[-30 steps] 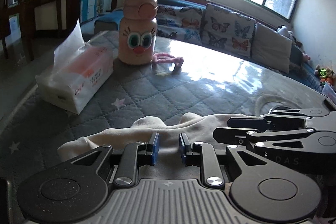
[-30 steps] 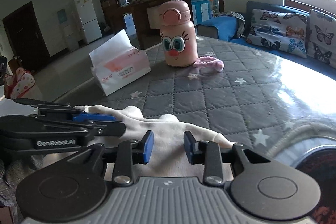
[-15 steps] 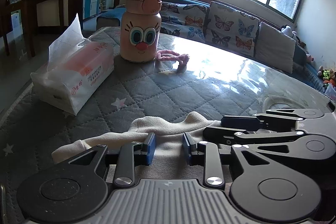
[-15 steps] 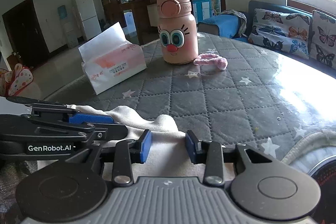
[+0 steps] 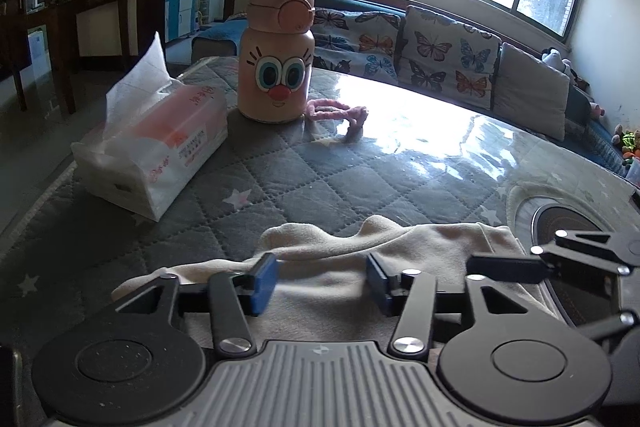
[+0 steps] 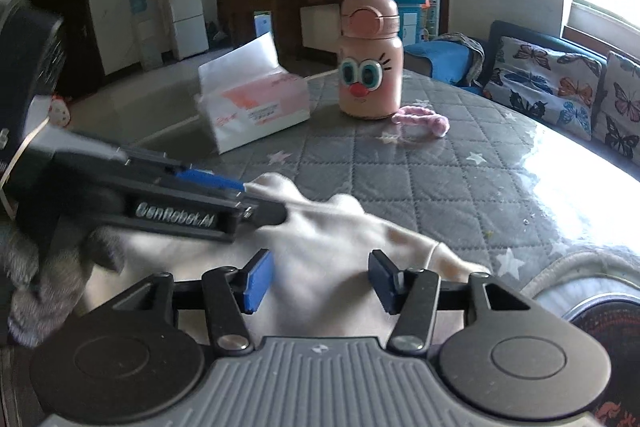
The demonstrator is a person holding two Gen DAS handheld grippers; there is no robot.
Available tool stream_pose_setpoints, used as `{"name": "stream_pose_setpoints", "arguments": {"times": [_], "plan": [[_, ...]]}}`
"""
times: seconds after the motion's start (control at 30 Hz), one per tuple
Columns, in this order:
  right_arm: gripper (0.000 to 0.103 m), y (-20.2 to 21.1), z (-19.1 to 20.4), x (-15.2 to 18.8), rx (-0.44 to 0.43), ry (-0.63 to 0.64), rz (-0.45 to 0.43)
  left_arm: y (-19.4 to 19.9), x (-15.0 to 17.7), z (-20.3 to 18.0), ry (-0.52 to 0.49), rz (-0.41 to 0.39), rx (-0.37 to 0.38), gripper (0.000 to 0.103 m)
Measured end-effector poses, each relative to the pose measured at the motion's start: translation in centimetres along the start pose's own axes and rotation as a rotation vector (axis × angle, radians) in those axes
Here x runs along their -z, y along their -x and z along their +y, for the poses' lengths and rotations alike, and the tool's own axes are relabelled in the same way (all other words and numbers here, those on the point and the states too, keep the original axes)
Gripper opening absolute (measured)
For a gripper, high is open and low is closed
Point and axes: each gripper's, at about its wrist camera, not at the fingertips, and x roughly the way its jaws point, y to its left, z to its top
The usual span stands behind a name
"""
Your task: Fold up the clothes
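Tissues in a white soft pack sit at the far left of the quilted grey table cover, one sheet standing up out of the top. Just to its right stands a pink bottle with a cartoon face, and a pink hair tie lies beside the bottle's base. Nearer the cameras, a cream garment lies bunched on the cover at the table's near edge. The left gripper hangs over the garment's left part; its jaws are opening, its blue pads apart with cloth lying beneath and between them, not pinched. The right gripper is over the garment's right part, jaws also opening, cloth below the gap and nothing clamped. A grey-gloved hand holds the left gripper's body.
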Motion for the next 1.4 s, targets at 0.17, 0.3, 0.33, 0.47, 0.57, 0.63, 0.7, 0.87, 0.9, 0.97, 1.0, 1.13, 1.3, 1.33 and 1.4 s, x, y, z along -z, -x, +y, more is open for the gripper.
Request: {"name": "stream_pose_setpoints", "arguments": {"times": [0.17,0.3,0.33,0.47,0.57,0.63,0.7,0.87,0.9,0.97,1.0,1.13,1.3,1.33,1.4], "plan": [[0.058,0.9,1.1,1.1,-0.008,0.038,0.010,1.5,0.6,0.1,-0.014,-0.014,-0.023,0.071],[0.066,1.7,1.8,1.9,-0.008,0.062,0.014,2.9,1.6,0.1,-0.022,-0.023,-0.043,0.083],[0.067,1.9,2.0,2.1,-0.009,0.066,0.015,3.3,1.9,0.2,-0.022,-0.025,-0.048,0.085],[0.071,2.9,2.6,2.9,-0.015,0.070,0.017,4.8,3.4,0.4,-0.020,-0.031,-0.064,0.091],[0.072,3.6,3.0,3.6,-0.015,0.078,0.023,6.0,4.6,0.5,-0.028,-0.037,-0.087,0.094],[0.072,3.9,3.1,4.0,-0.013,0.082,0.028,6.9,5.5,0.8,-0.030,-0.042,-0.100,0.095],[0.073,4.4,3.2,4.5,-0.015,0.079,0.030,7.8,6.4,1.0,-0.027,-0.045,-0.116,0.096],[0.073,5.2,3.2,5.7,-0.007,0.071,0.042,9.3,8.4,1.5,-0.022,-0.044,-0.139,0.097],[0.073,5.3,3.2,6.1,-0.002,0.069,0.049,9.6,8.8,1.5,-0.023,-0.042,-0.143,0.097],[0.073,5.5,3.3,6.5,0.000,0.071,0.058,10.0,9.4,1.6,-0.018,-0.039,-0.151,0.097],[0.073,5.7,3.3,6.6,0.001,0.074,0.055,10.2,9.7,1.7,-0.011,-0.037,-0.155,0.097],[0.073,6.7,3.2,6.1,0.000,0.052,0.018,11.1,9.9,2.4,0.028,-0.058,-0.168,0.097],[0.077,6.4,2.8,5.6,0.024,0.014,-0.002,11.1,9.4,3.0,0.048,-0.076,-0.210,0.097],[0.077,6.2,2.7,5.8,0.028,0.009,0.007,10.9,9.5,3.1,0.042,-0.072,-0.224,0.097],[0.077,5.9,2.5,6.1,0.033,0.003,0.027,10.7,9.9,3.5,0.045,-0.054,-0.243,0.097]]}}
